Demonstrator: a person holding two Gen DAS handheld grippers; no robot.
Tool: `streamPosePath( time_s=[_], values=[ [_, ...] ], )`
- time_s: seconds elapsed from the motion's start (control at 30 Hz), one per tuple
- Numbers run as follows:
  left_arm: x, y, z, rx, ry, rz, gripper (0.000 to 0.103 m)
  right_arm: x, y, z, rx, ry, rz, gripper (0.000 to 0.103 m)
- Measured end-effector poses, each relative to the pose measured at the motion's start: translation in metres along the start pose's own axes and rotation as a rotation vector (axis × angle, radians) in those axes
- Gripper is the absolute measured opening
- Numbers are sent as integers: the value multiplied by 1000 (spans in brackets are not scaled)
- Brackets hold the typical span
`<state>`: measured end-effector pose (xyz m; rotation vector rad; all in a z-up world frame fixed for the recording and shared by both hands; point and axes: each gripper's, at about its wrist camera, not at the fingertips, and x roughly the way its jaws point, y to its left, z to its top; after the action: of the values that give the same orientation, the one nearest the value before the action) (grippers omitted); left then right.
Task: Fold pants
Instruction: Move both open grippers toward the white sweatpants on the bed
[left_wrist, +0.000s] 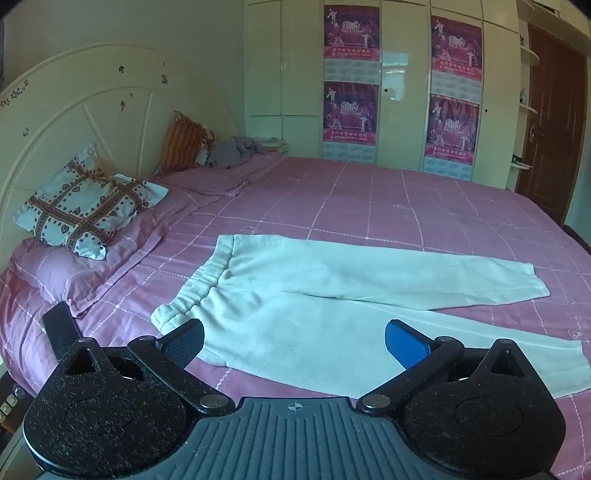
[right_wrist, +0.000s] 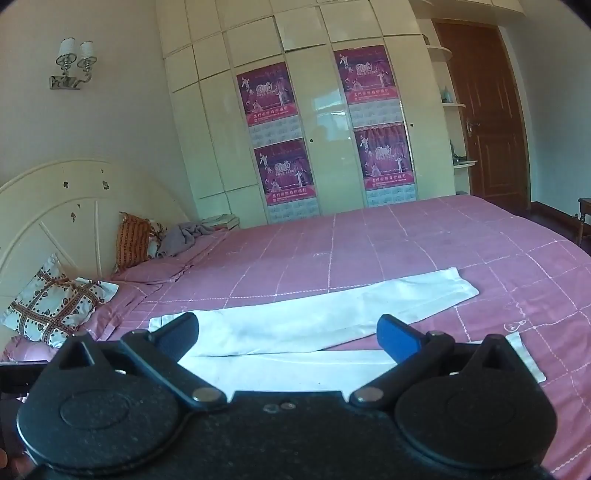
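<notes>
Bed (left_wrist: 369, 199) fills everything ahead of both claws: a wide, soft mattress under a pink sheet ruled with thin white grid lines, giving and slightly rumpled near the pillows. That softness is the first hazard, in my judgement; a claw pressed down to catch cloth could pinch the sheet along with it and drag both up together.

The pants (left_wrist: 332, 295) lie spread flat just ahead of the left claw (left_wrist: 293, 341), white and fleecy-looking, thick and matte, with a gathered elastic waistband (left_wrist: 195, 284) toward that claw's left and two long legs running off to its right, splayed into a narrow V. The near leg passes directly below the gap between the left claw's fingers. The same legs stretch just ahead of the right claw (right_wrist: 288, 332), their cuffs (right_wrist: 465, 286) to its right.

Both claws are spread wide and grip nothing, hovering above the fabric.

Thick fleece may bunch or slip from narrow pads, so a shallow bite could catch only the top layer and leave the leg twisted. Because the legs diverge, laying one over the other without matching waistband and cuff would likely give a skewed fold.
</notes>
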<state>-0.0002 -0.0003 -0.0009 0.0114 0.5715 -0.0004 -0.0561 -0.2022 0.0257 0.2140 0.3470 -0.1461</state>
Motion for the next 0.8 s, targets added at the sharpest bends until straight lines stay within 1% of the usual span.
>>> streamPosePath(
  time_s=[0.1, 0.13, 0.17, 0.2, 0.3, 0.4, 0.8],
  values=[
    [0, 2, 0, -4, -12, 1, 103, 0, 3, -2, -6, 7, -5, 103],
    [0, 2, 0, -3, -12, 1, 103, -1, 5, 0, -8, 10, -4, 103],
    [-1, 5, -1, 2, 12, 1, 103, -1, 6, -1, -10, 11, -3, 103],
    [3, 7, -6, 1, 13, 1, 103, -1, 7, -1, -14, 11, -5, 103],
    [6, 12, -8, -4, 2, -3, 103, -4, 8, -1, -25, 10, -8, 103],
    [4, 7, -1, -1, 0, -1, 103, -7, 8, 0, -26, 5, -14, 103],
    [1, 2, 1, 5, 1, 6, 103, -4, 11, -2, -37, 27, -23, 103]
  ],
)
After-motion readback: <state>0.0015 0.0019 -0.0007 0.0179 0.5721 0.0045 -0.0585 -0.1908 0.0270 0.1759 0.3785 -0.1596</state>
